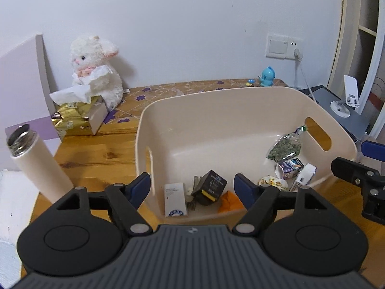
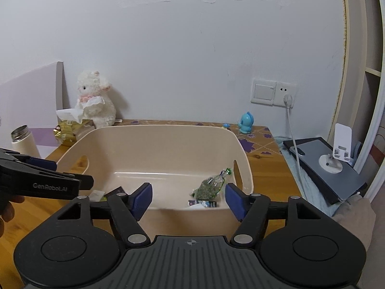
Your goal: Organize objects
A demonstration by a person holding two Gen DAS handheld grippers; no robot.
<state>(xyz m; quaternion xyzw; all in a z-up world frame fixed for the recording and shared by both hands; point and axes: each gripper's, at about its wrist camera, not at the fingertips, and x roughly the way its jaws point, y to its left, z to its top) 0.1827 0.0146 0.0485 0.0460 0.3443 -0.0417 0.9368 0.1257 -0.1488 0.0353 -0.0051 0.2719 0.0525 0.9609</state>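
Observation:
A beige plastic bin [image 1: 216,110] [image 2: 168,139] with cut-out handles stands on the wooden table. Inside it lie a black box [image 1: 213,186], a white carton [image 1: 175,200], an orange paper piece [image 1: 229,202], a clear bag of green herbs [image 1: 286,147] [image 2: 210,187] and several small packets. My left gripper [image 1: 193,189] is open at the bin's near rim, nothing between its blue pads. My right gripper [image 2: 189,198] is open too, just before the near wall. Each gripper shows at the edge of the other's view.
An open white flask [image 1: 36,161] [image 2: 22,141] stands left of the bin. Behind it are a gold tissue pack [image 1: 77,118] and a white plush lamb [image 1: 96,72]. A blue figurine [image 2: 247,122] sits at the back right. A laptop with a phone stand [image 2: 336,154] lies off the table's right edge.

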